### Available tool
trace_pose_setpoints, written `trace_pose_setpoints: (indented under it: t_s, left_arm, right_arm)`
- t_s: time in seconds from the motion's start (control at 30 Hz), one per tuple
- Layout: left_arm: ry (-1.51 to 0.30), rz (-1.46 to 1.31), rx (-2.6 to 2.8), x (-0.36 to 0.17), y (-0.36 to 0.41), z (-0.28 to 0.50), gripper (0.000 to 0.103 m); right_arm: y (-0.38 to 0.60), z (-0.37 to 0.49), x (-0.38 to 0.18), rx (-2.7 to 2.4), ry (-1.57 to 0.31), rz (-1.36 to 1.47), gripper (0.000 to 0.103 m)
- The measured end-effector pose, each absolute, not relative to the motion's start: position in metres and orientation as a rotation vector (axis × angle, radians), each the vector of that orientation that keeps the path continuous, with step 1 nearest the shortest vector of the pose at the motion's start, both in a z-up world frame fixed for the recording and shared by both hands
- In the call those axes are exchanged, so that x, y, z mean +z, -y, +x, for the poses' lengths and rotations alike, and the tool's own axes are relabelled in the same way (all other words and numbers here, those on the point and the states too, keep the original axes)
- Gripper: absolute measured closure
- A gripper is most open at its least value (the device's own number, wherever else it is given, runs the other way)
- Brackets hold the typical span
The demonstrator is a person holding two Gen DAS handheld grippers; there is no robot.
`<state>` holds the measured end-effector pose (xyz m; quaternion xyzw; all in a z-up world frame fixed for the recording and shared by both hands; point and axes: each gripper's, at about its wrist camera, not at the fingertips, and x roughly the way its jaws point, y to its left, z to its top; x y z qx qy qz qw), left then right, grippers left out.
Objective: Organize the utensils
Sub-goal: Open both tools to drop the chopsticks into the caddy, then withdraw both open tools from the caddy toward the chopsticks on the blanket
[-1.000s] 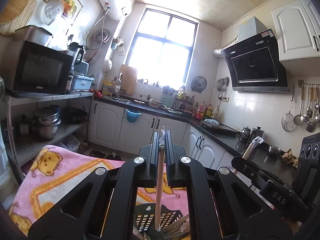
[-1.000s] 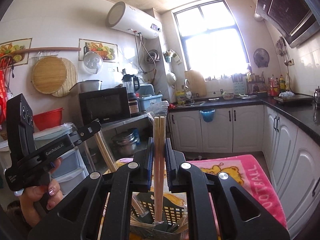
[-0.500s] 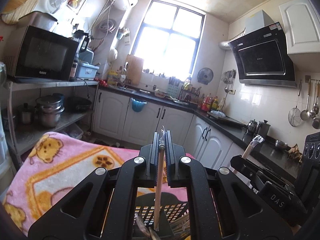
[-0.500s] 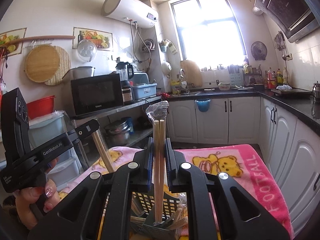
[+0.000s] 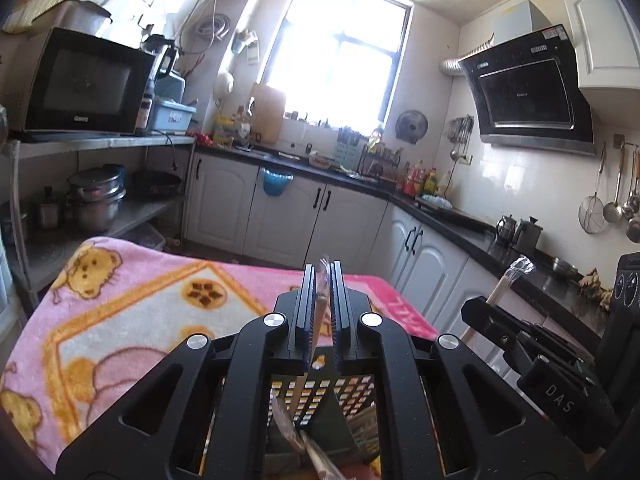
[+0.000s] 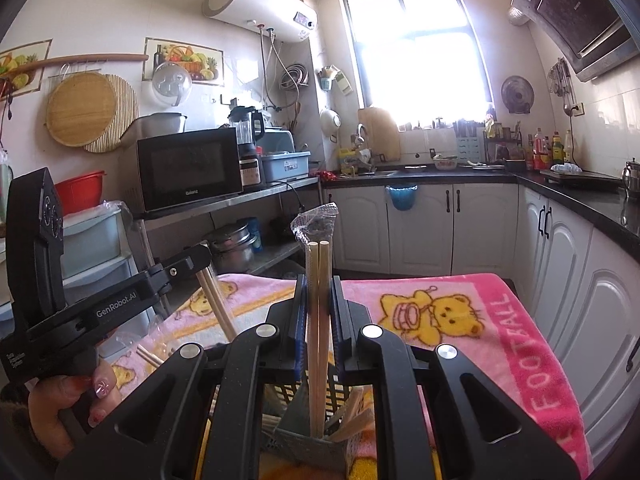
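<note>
My right gripper (image 6: 319,292) is shut on a pair of wrapped wooden chopsticks (image 6: 319,280), held upright with their lower ends inside a black perforated utensil basket (image 6: 296,396). My left gripper (image 5: 322,280) is shut on another wrapped chopstick pair (image 5: 320,312), also standing over the same basket (image 5: 320,396). The basket holds several other chopsticks and utensils. In the right wrist view the left gripper (image 6: 200,256) is at the left with its chopsticks (image 6: 216,304) slanting down. In the left wrist view the right gripper (image 5: 472,312) is at the right.
The basket sits on a table covered by a pink teddy-bear blanket (image 6: 460,320). A loose chopstick pair (image 6: 150,356) lies on the blanket at left. White cabinets (image 6: 420,228) and a dark counter run behind; a shelf with a microwave (image 6: 188,168) stands left.
Both grippers have come lower and tilted down toward the basket, with the chopsticks still gripped. More of the blanket and the basket shows in both views.
</note>
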<state>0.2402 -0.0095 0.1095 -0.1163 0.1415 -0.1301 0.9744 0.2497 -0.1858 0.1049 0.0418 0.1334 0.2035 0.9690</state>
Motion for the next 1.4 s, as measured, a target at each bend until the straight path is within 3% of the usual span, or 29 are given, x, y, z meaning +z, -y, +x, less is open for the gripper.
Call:
trace_pose_setpoints:
  t_s: [0.33,0.5,0.6,0.77,0.93,1.1,1.4]
  left_arm:
    - [-0.349,-0.225,-0.268,0.103,0.006,0.233,0.097]
    - [-0.38,-0.238,-0.267,0.101,0.001,0.23,0.084]
    - [-0.386,-0.238,-0.258,0.1,-0.002,0.225,0.078]
    - [-0.404,-0.256,-0.249,0.1,-0.007,0.218,0.064]
    - [-0.398,-0.273,-0.238,0.104,-0.015,0.209,0.048]
    - [-0.419,-0.285,-0.24,0.108,-0.022,0.202,0.025]
    - [-0.444,-0.273,-0.252,0.108,-0.026,0.182,0.011]
  right_arm:
    - [0.197,0.241,0.096,0.402,-0.306,0.101,0.091]
    - [0.201,0.236,0.094,0.398,-0.313,0.107,0.08]
    - [0.204,0.232,0.094,0.395,-0.315,0.116,0.068]
    - [0.206,0.226,0.095,0.391,-0.318,0.106,0.062]
    - [0.208,0.219,0.096,0.379,-0.328,0.096,0.048]
    - [0.209,0.211,0.097,0.376,-0.344,0.088,0.042]
    - [0.211,0.196,0.099,0.373,-0.345,0.079,0.033]
